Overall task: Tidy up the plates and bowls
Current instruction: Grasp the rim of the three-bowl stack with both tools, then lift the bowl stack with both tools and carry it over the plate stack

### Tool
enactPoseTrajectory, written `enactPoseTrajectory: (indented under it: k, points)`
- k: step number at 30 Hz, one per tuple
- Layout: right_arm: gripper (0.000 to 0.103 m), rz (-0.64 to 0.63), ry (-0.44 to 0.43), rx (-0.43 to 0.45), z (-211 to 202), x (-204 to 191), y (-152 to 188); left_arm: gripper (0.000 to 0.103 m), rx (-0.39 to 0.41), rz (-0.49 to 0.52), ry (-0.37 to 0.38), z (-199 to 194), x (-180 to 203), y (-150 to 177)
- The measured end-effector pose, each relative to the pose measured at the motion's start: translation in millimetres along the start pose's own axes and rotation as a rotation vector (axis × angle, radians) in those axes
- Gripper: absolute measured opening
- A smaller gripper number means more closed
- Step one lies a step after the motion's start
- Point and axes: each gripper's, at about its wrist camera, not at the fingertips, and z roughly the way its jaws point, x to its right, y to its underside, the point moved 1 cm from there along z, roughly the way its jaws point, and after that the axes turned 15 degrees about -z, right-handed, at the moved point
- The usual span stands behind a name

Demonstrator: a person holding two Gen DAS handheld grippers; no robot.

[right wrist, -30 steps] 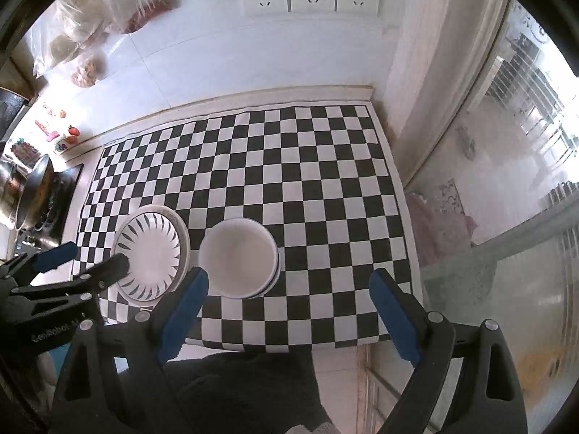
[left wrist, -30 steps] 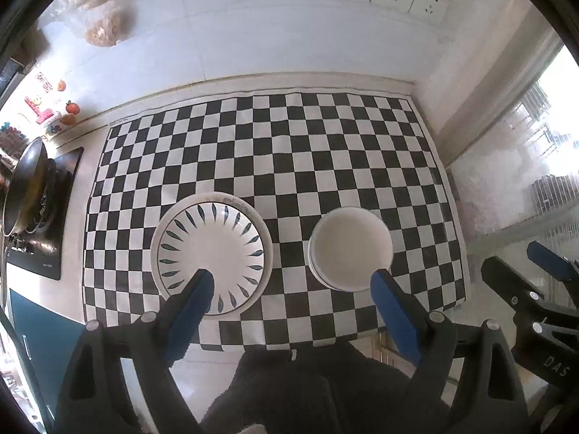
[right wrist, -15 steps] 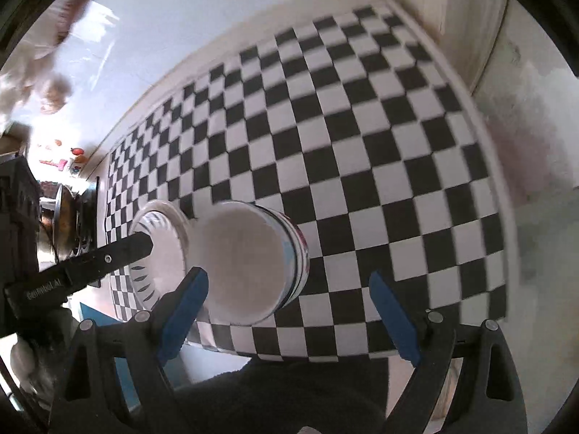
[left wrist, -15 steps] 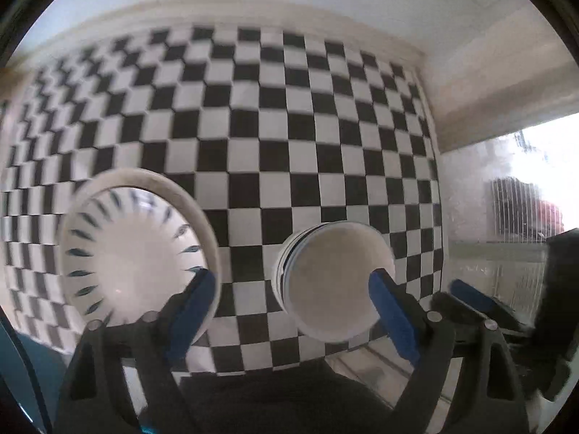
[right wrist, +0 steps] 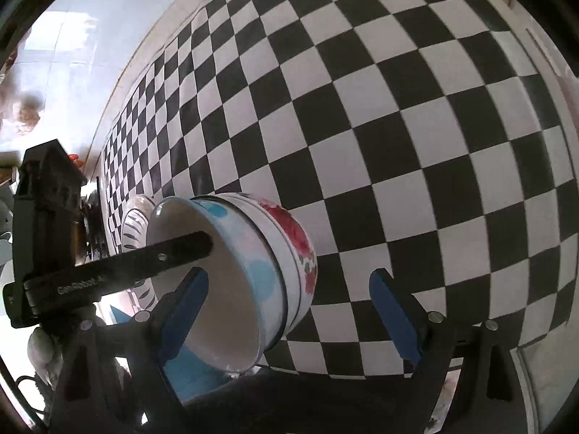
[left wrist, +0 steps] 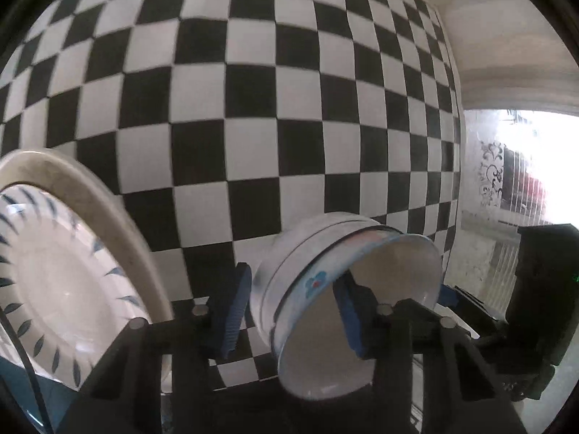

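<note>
Two stacked white bowls [left wrist: 307, 282] stand near the front edge of the checkered mat [left wrist: 253, 90]; the top one has blue flowers, the lower one red flowers [right wrist: 293, 238]. My left gripper [left wrist: 293, 311] is shut on the near rim of the top bowl, one finger outside, one inside. A white plate with blue leaf marks [left wrist: 61, 275] lies left of the bowls. My right gripper [right wrist: 289, 311] is open, with its left finger [right wrist: 184, 307] in front of the bowls and its right finger beyond them. The plate shows behind the bowls in the right wrist view [right wrist: 135, 224].
The checkered mat [right wrist: 398, 108] runs far back to a white tiled wall [right wrist: 72, 36]. A window and sill [left wrist: 514, 166] lie to the right of the mat. The mat's front edge is just under the grippers.
Both grippers have dropped low and close to the bowls. My left gripper has closed from open onto the top bowl's rim. The right gripper has stayed open.
</note>
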Motion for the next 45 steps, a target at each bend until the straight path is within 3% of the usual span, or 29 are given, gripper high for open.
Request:
enactPoseTrajectory:
  k: [7, 9, 11, 12, 31, 45]
  points:
    - [0.091, 0.004, -0.029, -0.036, 16.2, 1.4, -7.4, 0.041, -0.035, -0.010, 0.020, 17.5, -5.0, -5.2]
    - [0.082, 0.010, -0.049, -0.058, 27.5, 2.8, -9.5, 0.041, -0.038, -0.012, 0.034, 16.9, -7.3, -6.9]
    - [0.060, 0.024, -0.071, -0.081, 39.2, 5.2, -10.0, 0.041, -0.041, -0.008, 0.044, 17.7, -7.7, -7.3]
    - [0.055, 0.028, -0.087, -0.086, 43.1, 5.2, -10.0, 0.041, -0.040, -0.007, 0.045, 17.7, -7.7, -7.2]
    - [0.047, -0.031, -0.064, -0.046, 26.4, 0.6, -9.2, 0.038, 0.014, 0.014, 0.023, 10.5, -8.1, 8.3]
    - [0.047, -0.087, -0.069, -0.006, 12.1, -39.2, -22.5, 0.038, 0.071, 0.022, 0.043, -26.3, -13.2, 12.4]
